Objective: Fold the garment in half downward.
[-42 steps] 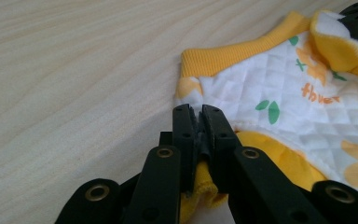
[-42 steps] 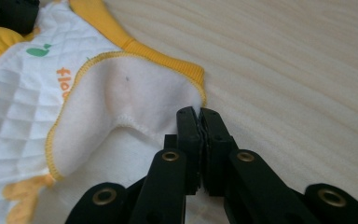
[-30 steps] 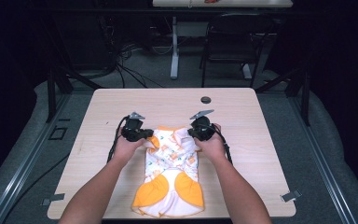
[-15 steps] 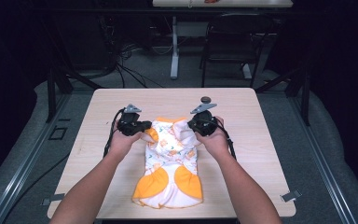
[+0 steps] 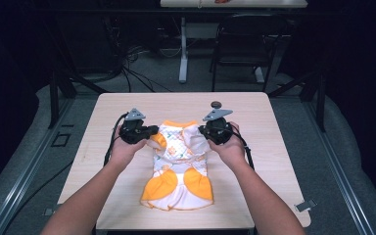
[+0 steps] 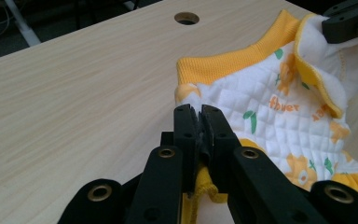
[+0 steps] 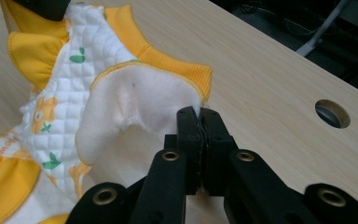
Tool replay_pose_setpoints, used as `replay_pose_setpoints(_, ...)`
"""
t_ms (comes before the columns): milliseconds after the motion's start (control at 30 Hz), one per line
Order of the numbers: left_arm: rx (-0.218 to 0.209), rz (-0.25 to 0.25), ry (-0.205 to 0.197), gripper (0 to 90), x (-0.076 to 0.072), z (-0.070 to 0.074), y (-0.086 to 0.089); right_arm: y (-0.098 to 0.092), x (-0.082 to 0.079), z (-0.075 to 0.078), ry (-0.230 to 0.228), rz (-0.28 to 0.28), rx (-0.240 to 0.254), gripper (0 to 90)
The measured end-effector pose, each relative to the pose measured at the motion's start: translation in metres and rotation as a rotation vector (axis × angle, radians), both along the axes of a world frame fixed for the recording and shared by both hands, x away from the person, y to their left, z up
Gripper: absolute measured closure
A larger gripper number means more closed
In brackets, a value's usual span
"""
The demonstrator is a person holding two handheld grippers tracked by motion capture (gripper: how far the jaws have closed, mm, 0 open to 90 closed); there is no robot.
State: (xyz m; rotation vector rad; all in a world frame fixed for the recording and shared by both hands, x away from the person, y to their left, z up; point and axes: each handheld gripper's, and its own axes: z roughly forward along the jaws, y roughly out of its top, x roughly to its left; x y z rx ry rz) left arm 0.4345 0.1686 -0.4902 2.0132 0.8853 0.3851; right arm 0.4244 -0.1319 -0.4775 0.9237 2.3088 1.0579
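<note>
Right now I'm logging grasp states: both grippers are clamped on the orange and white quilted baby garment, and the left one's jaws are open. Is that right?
Not quite. The left gripper has its jaws shut on the orange and white quilted baby garment, as the left gripper view shows. The right gripper is clamped on it too.

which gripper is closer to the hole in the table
The right gripper: the hole lies just beyond it at the far edge, while the left gripper grips the garment farther left.
</note>
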Motion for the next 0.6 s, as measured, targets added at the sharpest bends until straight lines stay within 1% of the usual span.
replay_pose_setpoints(33, -0.001, -0.001, -0.002, 85.5, -0.001, -0.001, 0.0, 0.0, -0.002, 0.0, 0.001, 0.006, 0.012, 87.5)
replay_pose_setpoints(67, -0.003, -0.002, 0.001, 85.5, -0.003, -0.001, 0.001, -0.001, -0.005, -0.001, 0.003, 0.01, 0.013, 87.4)
replay_pose_setpoints(167, -0.013, -0.007, 0.002, 85.5, -0.009, -0.004, 0.003, -0.001, -0.012, -0.004, 0.01, 0.032, -0.01, 87.4)
replay_pose_setpoints(300, -0.026, -0.014, 0.008, 85.5, -0.019, -0.007, 0.005, -0.001, -0.022, -0.006, 0.004, 0.047, -0.002, 87.4)
replay_pose_setpoints(367, -0.031, -0.025, 0.011, 85.5, -0.025, -0.009, 0.006, -0.002, -0.026, -0.008, 0.008, 0.059, -0.009, 87.4)
replay_pose_setpoints(400, -0.025, -0.033, 0.012, 85.5, -0.028, -0.01, 0.006, -0.002, -0.028, -0.008, 0.009, 0.057, -0.016, 87.3)
replay_pose_setpoints(433, -0.031, -0.032, 0.012, 85.4, -0.031, -0.011, 0.005, -0.003, -0.03, -0.008, 0.01, 0.065, -0.026, 87.3)
replay_pose_setpoints(467, -0.029, -0.04, 0.015, 85.5, -0.034, -0.013, 0.006, -0.003, -0.032, -0.009, 0.009, 0.065, -0.022, 87.3)
replay_pose_setpoints(533, -0.035, -0.048, 0.023, 85.4, -0.039, -0.017, 0.006, -0.004, -0.035, -0.011, 0.022, 0.07, -0.013, 87.3)
replay_pose_setpoints(567, -0.035, -0.051, 0.027, 85.4, -0.041, -0.019, 0.007, -0.004, -0.037, -0.013, 0.03, 0.075, -0.024, 87.2)
replay_pose_setpoints(600, -0.026, -0.056, 0.028, 85.4, -0.043, -0.022, 0.007, -0.004, -0.039, -0.015, 0.037, 0.075, -0.024, 87.2)
